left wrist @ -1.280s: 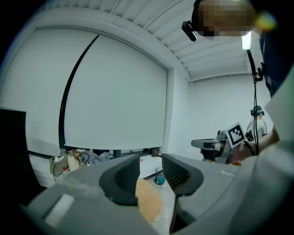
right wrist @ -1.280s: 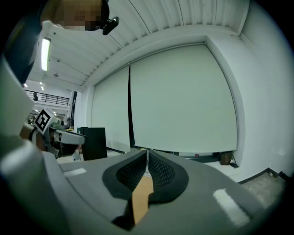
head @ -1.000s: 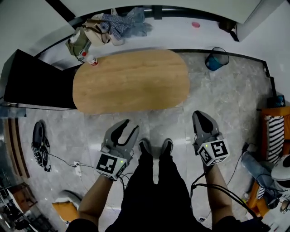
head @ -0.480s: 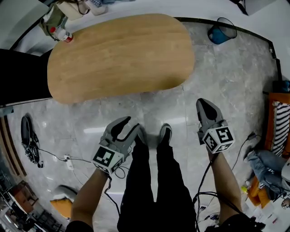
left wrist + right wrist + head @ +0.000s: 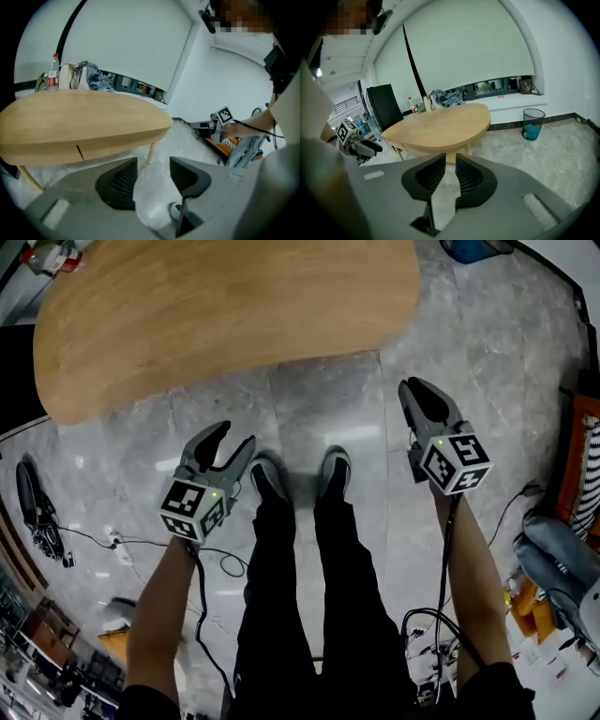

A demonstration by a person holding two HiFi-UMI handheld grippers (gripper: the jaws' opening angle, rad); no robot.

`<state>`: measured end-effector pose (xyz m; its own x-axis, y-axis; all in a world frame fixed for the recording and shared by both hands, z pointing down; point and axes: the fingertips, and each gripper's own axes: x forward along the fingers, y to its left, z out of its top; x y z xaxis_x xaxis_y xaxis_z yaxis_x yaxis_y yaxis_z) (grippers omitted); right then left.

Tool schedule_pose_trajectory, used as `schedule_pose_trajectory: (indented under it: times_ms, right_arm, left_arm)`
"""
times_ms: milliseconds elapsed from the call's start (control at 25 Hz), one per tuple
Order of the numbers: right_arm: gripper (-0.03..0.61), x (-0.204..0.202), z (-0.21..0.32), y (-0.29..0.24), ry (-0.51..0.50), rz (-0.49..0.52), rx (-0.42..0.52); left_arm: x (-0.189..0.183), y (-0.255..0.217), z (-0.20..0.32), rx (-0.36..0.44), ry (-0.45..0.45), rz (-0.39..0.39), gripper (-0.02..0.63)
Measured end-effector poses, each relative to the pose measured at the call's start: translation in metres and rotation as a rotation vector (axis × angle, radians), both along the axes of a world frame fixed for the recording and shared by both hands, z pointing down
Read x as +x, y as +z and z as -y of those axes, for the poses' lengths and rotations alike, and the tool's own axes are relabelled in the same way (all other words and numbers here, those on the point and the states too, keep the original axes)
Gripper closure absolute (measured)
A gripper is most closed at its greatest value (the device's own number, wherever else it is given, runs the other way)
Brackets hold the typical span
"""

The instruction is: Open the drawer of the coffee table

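Observation:
The coffee table [image 5: 225, 306] has an oval light-wood top and stands ahead of my feet. In the left gripper view the coffee table [image 5: 84, 122] shows from the side, with a short vertical seam [image 5: 79, 151] in its front apron. My left gripper [image 5: 230, 442] hangs low over the floor short of the table. The left gripper [image 5: 153, 164] has its jaws apart and opening, with only floor between them. My right gripper [image 5: 419, 395] is held at the right, also short of the table. The right gripper [image 5: 451, 161] shows a narrow gap; its jaws are opening on nothing. The table [image 5: 440, 124] lies ahead of it.
A blue waste bin [image 5: 532, 124] stands on the grey stone floor right of the table. A bottle [image 5: 55, 70] and bags [image 5: 89, 77] sit behind it, beside a black cabinet [image 5: 384, 110]. Dark shoes [image 5: 33, 507] and cables [image 5: 112, 545] lie at the left. The person's feet [image 5: 291, 474] stand between the grippers.
Both grippers have sunk toward the floor, and the table has slid up and grown in the head view. The left jaws stand wider; the right jaws have parted slightly.

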<state>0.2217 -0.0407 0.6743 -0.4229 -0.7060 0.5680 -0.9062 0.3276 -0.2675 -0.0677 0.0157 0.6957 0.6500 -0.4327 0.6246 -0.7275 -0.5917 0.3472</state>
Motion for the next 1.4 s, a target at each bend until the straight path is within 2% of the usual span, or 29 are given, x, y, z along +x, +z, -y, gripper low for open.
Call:
schedule_pose_trajectory:
  times_ms: [80,240,440,680,800,840,920,1000,1120,1280,1400]
  right_arm:
    - [0.499,-0.006,-0.002,0.013,-0.026,0.008,-0.001]
    - [0.497,-0.017,-0.002,0.037,-0.097,-0.005,0.015]
    - [0.452,-0.032,0.012,0.064,-0.123,-0.008,0.057]
    - [0.423,-0.035,0.058,0.100,-0.149,0.011,0.107]
    - [0.345,-0.042,0.076,0.109,-0.189,0.006,0.153]
    - [0.302,-0.044,0.081,0.111,-0.202,0.005,0.168]
    - [0.238,-0.045,0.088,0.113,-0.214,0.016,0.196]
    - [0.212,-0.044,0.091,0.113,-0.214,0.033,0.223]
    - [0.213,-0.049,0.095,0.106,-0.213,0.052,0.270]
    - [0.278,-0.063,0.093,0.094,-0.271,0.022,0.316]
    - [0.268,-0.067,0.092,0.091,-0.296,0.033,0.311]
  left_arm:
    - [-0.003,0.023,0.001,-0.033,-0.022,-0.022,0.388]
    - [0.001,0.058,0.003,-0.051,-0.016,-0.062,0.388]
    - [-0.006,0.091,0.026,-0.074,-0.076,-0.212,0.376]
    - [-0.028,0.135,0.072,-0.025,-0.153,-0.286,0.374]
    - [-0.041,0.153,0.091,-0.024,-0.180,-0.362,0.322]
    - [-0.044,0.158,0.097,-0.027,-0.189,-0.394,0.289]
    - [-0.048,0.167,0.108,-0.025,-0.216,-0.454,0.265]
    - [-0.050,0.171,0.115,-0.013,-0.247,-0.504,0.255]
    - [-0.050,0.165,0.124,0.014,-0.279,-0.589,0.252]
    - [-0.048,0.145,0.136,0.020,-0.352,-0.714,0.240]
    - [-0.049,0.144,0.136,0.013,-0.365,-0.744,0.241]
